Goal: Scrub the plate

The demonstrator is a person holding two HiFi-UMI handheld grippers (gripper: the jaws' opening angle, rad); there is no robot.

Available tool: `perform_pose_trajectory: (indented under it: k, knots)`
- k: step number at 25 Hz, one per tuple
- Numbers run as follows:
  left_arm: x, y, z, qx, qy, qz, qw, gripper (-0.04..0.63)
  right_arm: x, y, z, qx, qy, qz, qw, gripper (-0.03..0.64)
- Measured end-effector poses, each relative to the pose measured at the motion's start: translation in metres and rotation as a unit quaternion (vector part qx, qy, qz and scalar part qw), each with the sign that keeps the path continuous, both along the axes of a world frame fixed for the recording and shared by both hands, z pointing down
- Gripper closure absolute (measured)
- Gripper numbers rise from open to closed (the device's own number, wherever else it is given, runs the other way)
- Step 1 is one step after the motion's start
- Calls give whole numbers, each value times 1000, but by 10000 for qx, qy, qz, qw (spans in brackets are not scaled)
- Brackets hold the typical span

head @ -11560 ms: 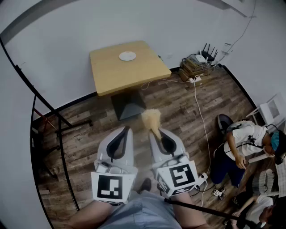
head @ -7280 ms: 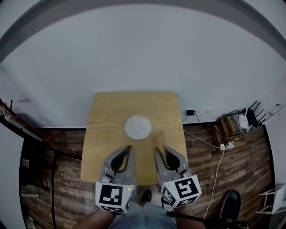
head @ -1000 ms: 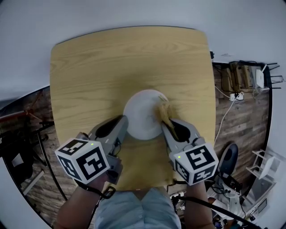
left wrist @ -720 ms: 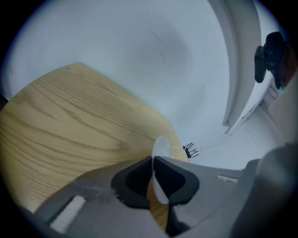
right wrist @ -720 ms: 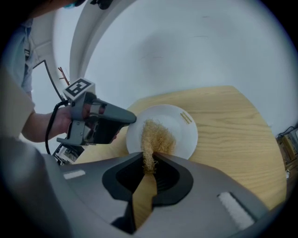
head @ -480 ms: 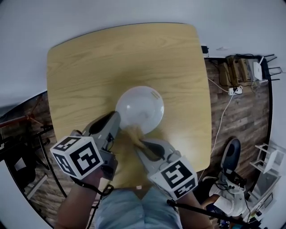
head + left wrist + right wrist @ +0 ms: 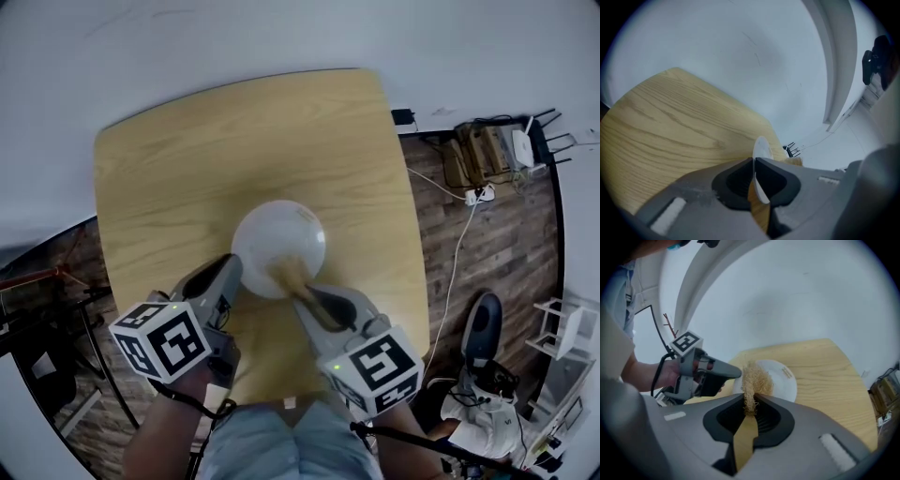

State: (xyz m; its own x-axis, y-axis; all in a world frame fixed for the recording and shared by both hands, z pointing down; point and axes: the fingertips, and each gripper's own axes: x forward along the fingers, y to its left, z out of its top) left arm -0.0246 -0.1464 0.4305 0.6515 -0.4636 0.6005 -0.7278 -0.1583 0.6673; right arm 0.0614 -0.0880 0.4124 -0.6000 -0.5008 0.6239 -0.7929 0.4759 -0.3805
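Right gripper (image 7: 306,293), jaws pinching the straw-coloured scrubber (image 7: 285,275), has swept from the plate (image 7: 279,230)'s right rim round to its near edge, while the left gripper (image 7: 232,269) clamps the left rim mid-table (image 7: 178,159), so scrubbing looks well under way.

— Lighting?
— Bright, even, diffuse; shadows faint and soft. Plate (image 7: 278,239) nearly washed out; counter (image 7: 187,169) evenly lit, matte.
— Quality?
— Fisheye bend throughout. Gripper views: black corners, nearest parts soft. Head view: scrubber (image 7: 287,275) smeared.
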Motion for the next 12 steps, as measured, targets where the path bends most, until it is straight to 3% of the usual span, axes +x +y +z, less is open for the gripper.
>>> perform_pose_trajectory:
  k: [5,12]
  knots:
    - [6,-2,1,-49,38,17,10000,554,40,-41,10,140,446,485,9977,569]
    - [7,1,3,-145,188,110,9997,554,37,-56,33,23,939,456,9945,569]
